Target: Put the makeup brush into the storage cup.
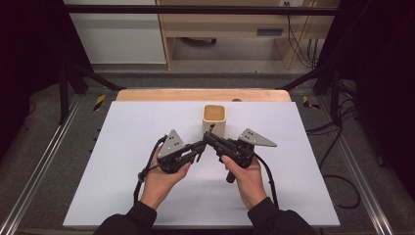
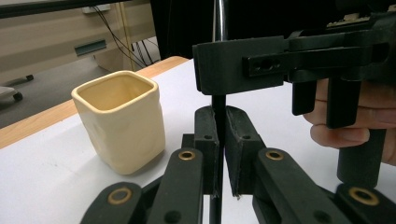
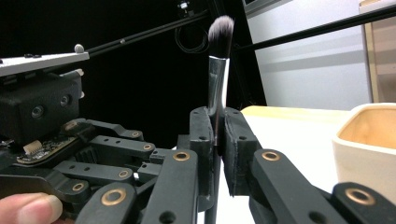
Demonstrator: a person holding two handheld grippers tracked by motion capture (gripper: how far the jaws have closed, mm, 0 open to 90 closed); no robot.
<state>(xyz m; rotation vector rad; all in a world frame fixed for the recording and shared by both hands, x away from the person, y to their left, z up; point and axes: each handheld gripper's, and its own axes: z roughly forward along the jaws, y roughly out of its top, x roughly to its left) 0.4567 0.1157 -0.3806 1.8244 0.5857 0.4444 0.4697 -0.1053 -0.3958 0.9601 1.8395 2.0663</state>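
Both grippers are clamped on one makeup brush, held upright between them above the white table (image 1: 122,186). In the right gripper view the right gripper (image 3: 218,140) pinches the brush (image 3: 218,70) on its silver ferrule, grey-tipped bristles standing up against the dark backdrop. In the left gripper view the left gripper (image 2: 219,140) grips the thin black handle (image 2: 218,109) lower down, and the other gripper's black body crosses just above. Neither tool has any slack: pads press the shaft from both sides.

From the high view, the two grippers meet tip to tip near the middle of the table, left gripper (image 1: 199,148) and right gripper (image 1: 209,138) angled toward each other, a hand (image 1: 159,181) behind each. Just beyond their tips stands a cream square cup (image 1: 214,120), upright and apparently empty, its near wall close to the right gripper's tip. In the left gripper view the cup (image 2: 119,121) sits just beside the jaws, apart from them.

The step in hand looks like a handover or a joint steadying of the brush, with the cup the likely destination. The next move, by that reading, calls for one gripper to let go while the other keeps its pinch, then a lift over the rim and a straight drop, handle down. The risk is a tilt: a thin shaft can pivot in a single grip and clip the cup's edge.
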